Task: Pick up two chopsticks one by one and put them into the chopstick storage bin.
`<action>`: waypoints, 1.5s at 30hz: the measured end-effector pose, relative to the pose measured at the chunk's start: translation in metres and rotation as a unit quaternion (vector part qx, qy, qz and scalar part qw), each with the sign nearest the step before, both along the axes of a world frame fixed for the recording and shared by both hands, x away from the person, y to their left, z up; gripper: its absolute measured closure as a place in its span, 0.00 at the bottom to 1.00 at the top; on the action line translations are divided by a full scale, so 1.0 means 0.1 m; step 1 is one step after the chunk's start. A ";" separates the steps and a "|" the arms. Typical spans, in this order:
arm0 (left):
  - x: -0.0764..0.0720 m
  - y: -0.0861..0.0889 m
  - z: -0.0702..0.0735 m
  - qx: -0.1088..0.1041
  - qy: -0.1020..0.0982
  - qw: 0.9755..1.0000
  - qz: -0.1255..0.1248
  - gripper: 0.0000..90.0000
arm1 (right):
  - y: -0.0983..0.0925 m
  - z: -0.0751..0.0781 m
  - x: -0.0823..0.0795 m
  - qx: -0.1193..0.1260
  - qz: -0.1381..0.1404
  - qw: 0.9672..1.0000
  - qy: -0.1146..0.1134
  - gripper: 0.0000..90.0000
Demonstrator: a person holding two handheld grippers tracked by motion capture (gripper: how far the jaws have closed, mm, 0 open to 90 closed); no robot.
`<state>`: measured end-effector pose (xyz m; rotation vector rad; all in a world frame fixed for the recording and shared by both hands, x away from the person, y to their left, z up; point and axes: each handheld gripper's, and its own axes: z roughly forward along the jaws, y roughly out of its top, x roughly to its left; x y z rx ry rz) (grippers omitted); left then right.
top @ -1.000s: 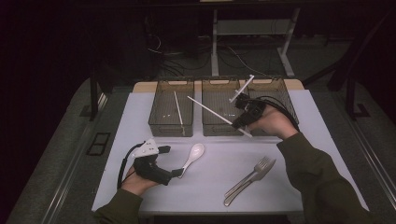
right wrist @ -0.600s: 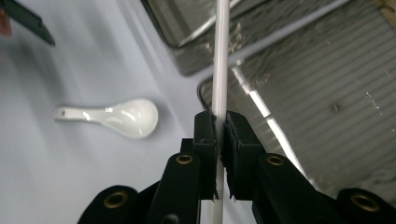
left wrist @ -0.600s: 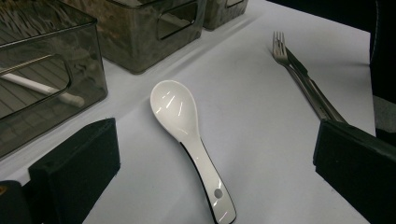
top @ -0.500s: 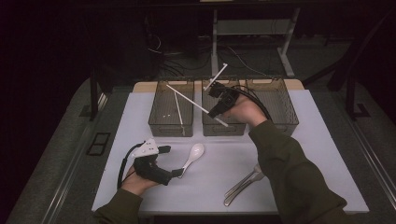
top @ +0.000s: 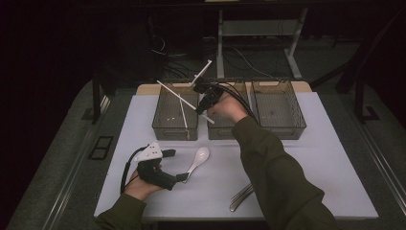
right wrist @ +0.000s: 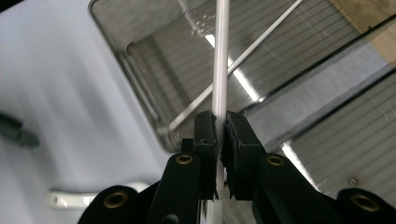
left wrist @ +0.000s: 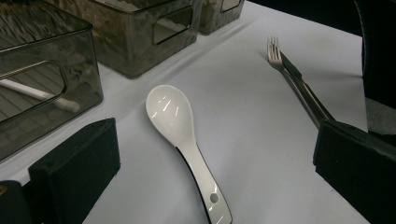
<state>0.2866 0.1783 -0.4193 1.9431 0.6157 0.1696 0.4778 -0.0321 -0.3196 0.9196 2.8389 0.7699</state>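
So the white tabletop [top: 325, 158] has three smoky plastic bins along its far edge. The right gripper [top: 205, 101] hangs over the left bin [top: 174, 125], jaws pinched tight on a white chopstick [right wrist: 219, 60] held above it, with another chopstick [top: 183, 114] already lying inside. The left gripper [top: 178, 178] rests near the front-left corner, jaws spread wide around the handle of the white spoon [left wrist: 180, 128]. A fork [left wrist: 296, 79] lies toward the front edge.

Olive sleeves; black tongs [right wrist: 221, 128] with brass screws.
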 end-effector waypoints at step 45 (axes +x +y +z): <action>-0.01 -0.01 0.01 -0.007 0.001 1.000 -0.008 0.00 | 0.72 -0.64 0.23 -0.028 -0.052 0.998 0.026 0.92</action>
